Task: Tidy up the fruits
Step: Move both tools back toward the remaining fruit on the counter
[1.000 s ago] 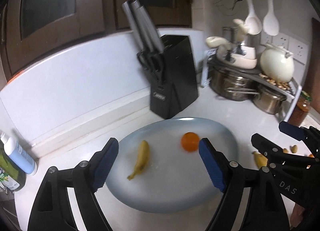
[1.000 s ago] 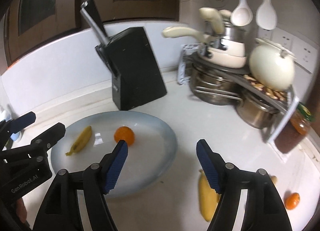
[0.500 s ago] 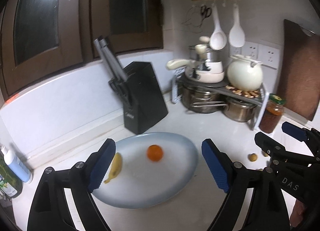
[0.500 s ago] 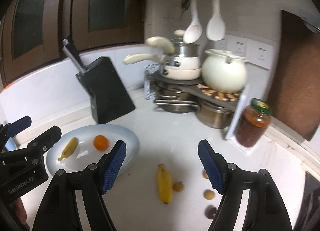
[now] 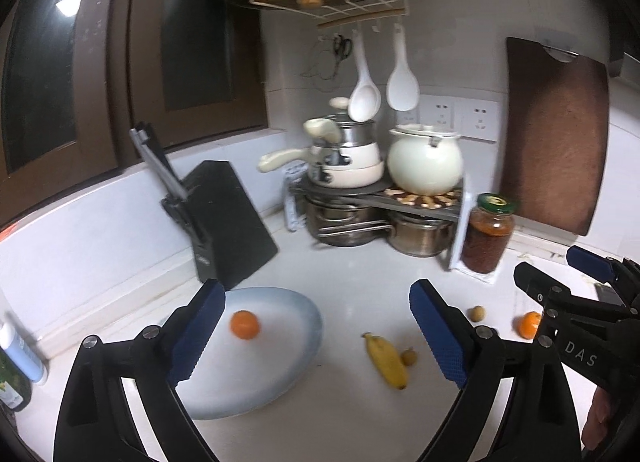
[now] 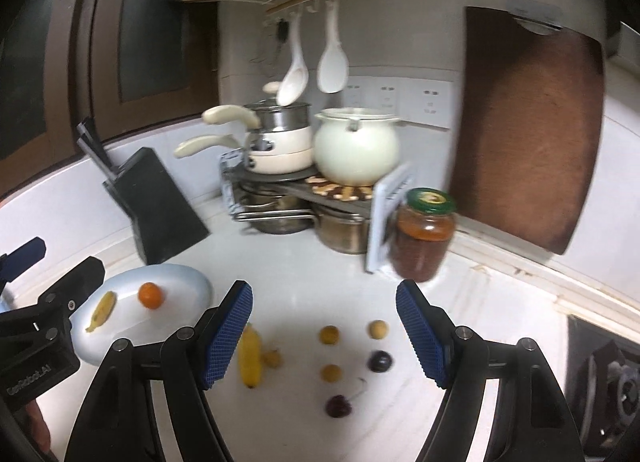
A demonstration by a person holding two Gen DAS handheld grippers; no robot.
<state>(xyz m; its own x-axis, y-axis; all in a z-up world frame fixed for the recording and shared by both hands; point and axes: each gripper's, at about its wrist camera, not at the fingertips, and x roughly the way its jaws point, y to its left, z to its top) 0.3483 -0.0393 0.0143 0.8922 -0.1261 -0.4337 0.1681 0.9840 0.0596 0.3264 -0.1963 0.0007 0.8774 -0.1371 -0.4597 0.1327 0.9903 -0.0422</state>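
My left gripper (image 5: pixel 316 332) jaws have just been opening, empty; my right gripper (image 6: pixel 324 336) jaws stand wide over the surface (image 6: pixel 304 278), holding nothing.

Your left black two-finger gripper (image 5: pixel 316 336) carries two angular matte plastic arms, each ending in a blue pad (image 5: pixel 197 332) with a fine cross-hatched grid texture. A round silver screw (image 5: pixel 152 331) marks each arm joint. Your right black two-finger gripper (image 6: pixel 324 336) has the same build, with matching blue textured pads (image 6: pixel 228 336). Seen from the left wrist camera, its side bears white "DAS" lettering. Seen from the right wrist camera, the left unit's body shows a white "GenRobot.AI" marking
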